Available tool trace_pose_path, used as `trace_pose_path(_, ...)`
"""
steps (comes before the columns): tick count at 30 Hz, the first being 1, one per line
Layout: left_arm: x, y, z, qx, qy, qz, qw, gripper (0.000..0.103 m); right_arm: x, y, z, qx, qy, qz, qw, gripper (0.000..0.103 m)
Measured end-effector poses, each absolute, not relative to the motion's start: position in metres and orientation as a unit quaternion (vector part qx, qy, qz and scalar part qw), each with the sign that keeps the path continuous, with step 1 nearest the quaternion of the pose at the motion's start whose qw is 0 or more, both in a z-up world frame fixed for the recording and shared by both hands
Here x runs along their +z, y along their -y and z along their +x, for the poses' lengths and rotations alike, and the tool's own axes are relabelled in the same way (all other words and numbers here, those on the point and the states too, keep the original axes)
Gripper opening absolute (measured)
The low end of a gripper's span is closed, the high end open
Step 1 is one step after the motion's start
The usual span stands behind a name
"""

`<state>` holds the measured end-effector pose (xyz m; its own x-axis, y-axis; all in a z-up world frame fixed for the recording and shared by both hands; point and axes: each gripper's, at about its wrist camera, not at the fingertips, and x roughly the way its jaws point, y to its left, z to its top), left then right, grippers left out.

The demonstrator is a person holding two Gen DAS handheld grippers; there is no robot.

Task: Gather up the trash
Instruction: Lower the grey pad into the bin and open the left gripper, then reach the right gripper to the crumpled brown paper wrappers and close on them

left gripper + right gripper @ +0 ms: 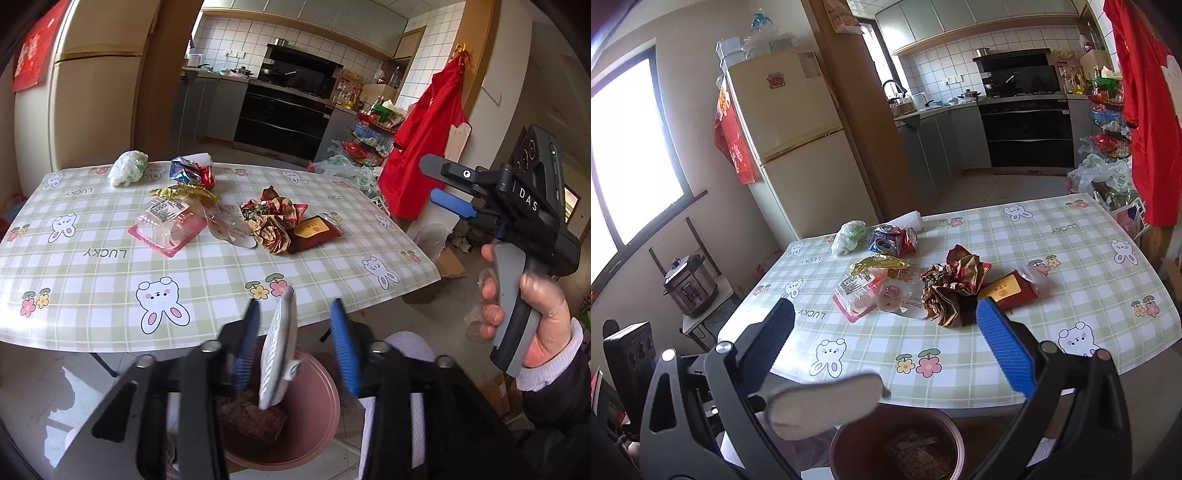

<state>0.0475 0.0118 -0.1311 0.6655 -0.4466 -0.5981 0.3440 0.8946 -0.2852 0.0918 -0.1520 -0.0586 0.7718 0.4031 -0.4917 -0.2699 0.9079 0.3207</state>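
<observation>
My left gripper (295, 338) hangs over a pink bin (321, 413) just off the table's near edge. Its blue pads stand apart, and a flat silver wrapper (279, 354) sits upright in the gap, touching neither. The same wrapper (823, 402) shows above the bin's rim (945, 419), with brown trash inside. My right gripper (886, 332) is wide open and empty over the near table edge; a hand holds this right gripper (437, 181) at the right. On the checked tablecloth (92, 266) lie crumpled brown paper (947, 295), a red packet (1008, 291), a clear clamshell (857, 295) and crushed cans (894, 240).
A gold wrapper (882, 264) and a green-white bag wad (847, 232) lie further back. A fridge (798, 147) stands at the left, a pressure cooker (689, 286) below the window, a red apron (424, 147) by the right corner, cardboard boxes (448, 264) on the floor.
</observation>
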Motion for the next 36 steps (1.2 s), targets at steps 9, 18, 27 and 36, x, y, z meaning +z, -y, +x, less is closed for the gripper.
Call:
trace_pose_path(9, -0.125, -0.023, 0.05, -0.172, -0.331, -0.068, 0.925, 0.093, -0.063, 0.155, 0.094, 0.177, -0.29, 0.118, 0.933, 0.097)
trace_pose_path(18, -0.126, -0.049, 0.062, -0.126, -0.325, -0.081, 0.934, 0.097, -0.073, 0.157, 0.099, 0.162, -0.299, 0.111, 0.934, 0.097)
trace_pose_path(27, -0.132, -0.07, 0.09, -0.097, -0.331, -0.088, 0.934, 0.097, -0.099, 0.163, 0.117, 0.141, -0.325, 0.104, 0.929, 0.097)
trace_pose_path(36, -0.148, -0.082, 0.135, -0.08, -0.36, -0.125, 0.921, 0.097, -0.131, 0.165, 0.15, 0.12, -0.352, 0.079, 0.925, 0.097)
